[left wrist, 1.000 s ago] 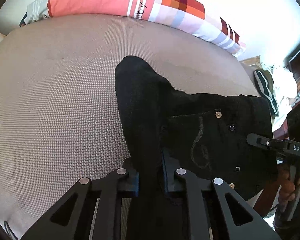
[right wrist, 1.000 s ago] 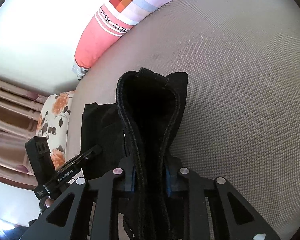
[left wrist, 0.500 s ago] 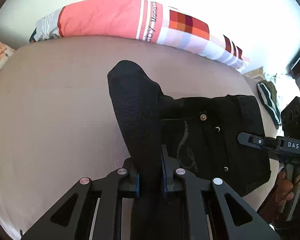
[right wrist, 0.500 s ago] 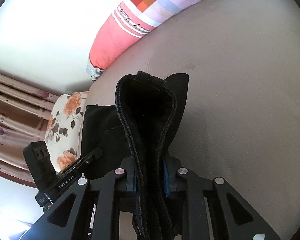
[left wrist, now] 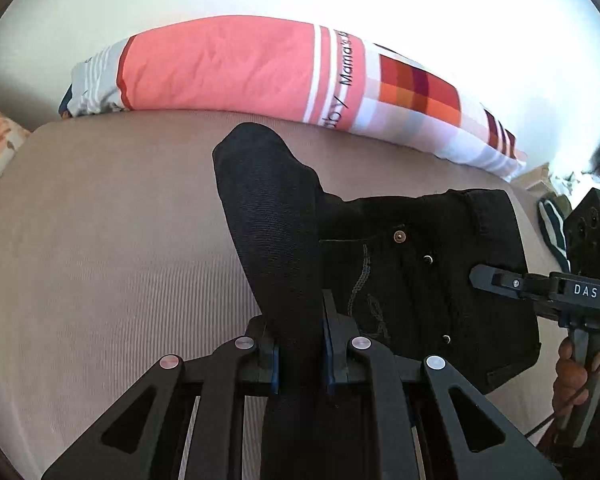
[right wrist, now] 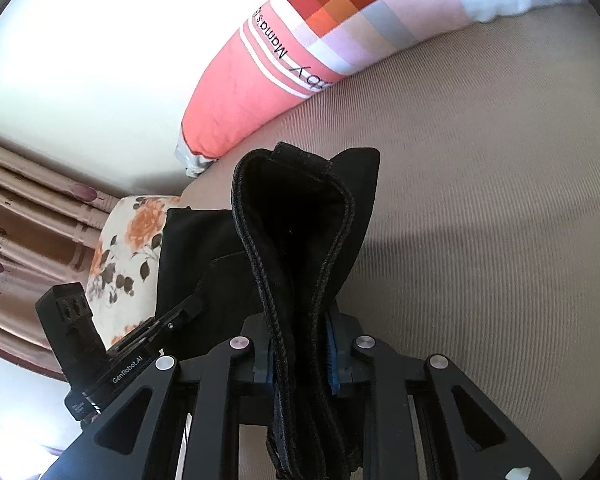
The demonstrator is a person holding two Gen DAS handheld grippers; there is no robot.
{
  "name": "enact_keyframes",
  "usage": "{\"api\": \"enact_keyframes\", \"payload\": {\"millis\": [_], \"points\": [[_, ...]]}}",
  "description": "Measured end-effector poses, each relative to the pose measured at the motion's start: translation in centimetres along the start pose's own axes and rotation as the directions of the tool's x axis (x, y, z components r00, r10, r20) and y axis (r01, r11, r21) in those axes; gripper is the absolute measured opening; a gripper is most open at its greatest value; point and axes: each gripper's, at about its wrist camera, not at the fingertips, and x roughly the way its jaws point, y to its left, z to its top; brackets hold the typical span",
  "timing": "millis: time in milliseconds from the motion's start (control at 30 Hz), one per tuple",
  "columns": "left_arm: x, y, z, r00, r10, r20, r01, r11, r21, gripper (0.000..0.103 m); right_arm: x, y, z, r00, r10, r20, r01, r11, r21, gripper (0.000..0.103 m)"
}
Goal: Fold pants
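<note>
Left wrist view shows more of the long pink and checked pillow [left wrist: 284, 76] along the top of the frame than a second ago, and the bed [left wrist: 100, 240] fills less of the picture, so the camera has tipped upward. The black pants [left wrist: 420, 272] lie nearer the frame's centre than before, their pocket rivets and stitching turned to the lens. The left tongs [left wrist: 300, 352] stay clamped narrow on a fold of black cloth that rises as a hump up the middle of the frame. At the right edge the right tongs [left wrist: 500, 280] reach over the waistband end, a hand [left wrist: 576, 376] gripping the handle below.

Right wrist view has likewise tilted up: the pillow [right wrist: 300, 64] now crosses the upper frame. The right tongs [right wrist: 300, 356] are pinched narrow on the stitched edge of the pants [right wrist: 296, 232], which stands in a loop straight ahead. The left tongs [right wrist: 180, 312] show at lower left, against the dark cloth.
</note>
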Motion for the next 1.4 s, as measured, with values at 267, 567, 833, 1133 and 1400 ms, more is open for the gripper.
{"api": "enact_keyframes", "payload": {"millis": [267, 567, 833, 1133, 1400], "points": [[2.6, 1.4, 3.5, 1.0, 0.013, 0.002, -0.013, 1.0, -0.002, 0.016, 1.9, -0.1, 3.5, 1.0, -0.016, 0.005, 0.016, 1.0, 0.002, 0.019], [6.2, 3.2, 4.2, 0.999, 0.047, -0.02, -0.047, 0.999, 0.005, 0.016, 3.8, -1.7, 5.1, 0.995, -0.102, 0.015, 0.102, 0.995, -0.001, 0.018], [8.7, 5.6, 2.5, 0.997, 0.046, -0.058, -0.049, 0.997, -0.057, 0.046, 5.3, -2.8, 3.9, 0.949, -0.313, 0.034, 0.314, 0.948, -0.052, 0.04], [7.5, 5.6, 1.8, 0.993, 0.088, -0.076, -0.093, 0.994, -0.064, 0.059, 4.3, -2.0, 2.5, 0.913, -0.408, 0.017, 0.407, 0.909, -0.089, 0.046], [2.6, 3.8, -1.6, 0.978, 0.209, -0.024, -0.209, 0.978, -0.009, 0.066, 1.6, -0.5, -0.5, 0.894, -0.444, 0.065, 0.449, 0.888, -0.099, 0.051]]}}
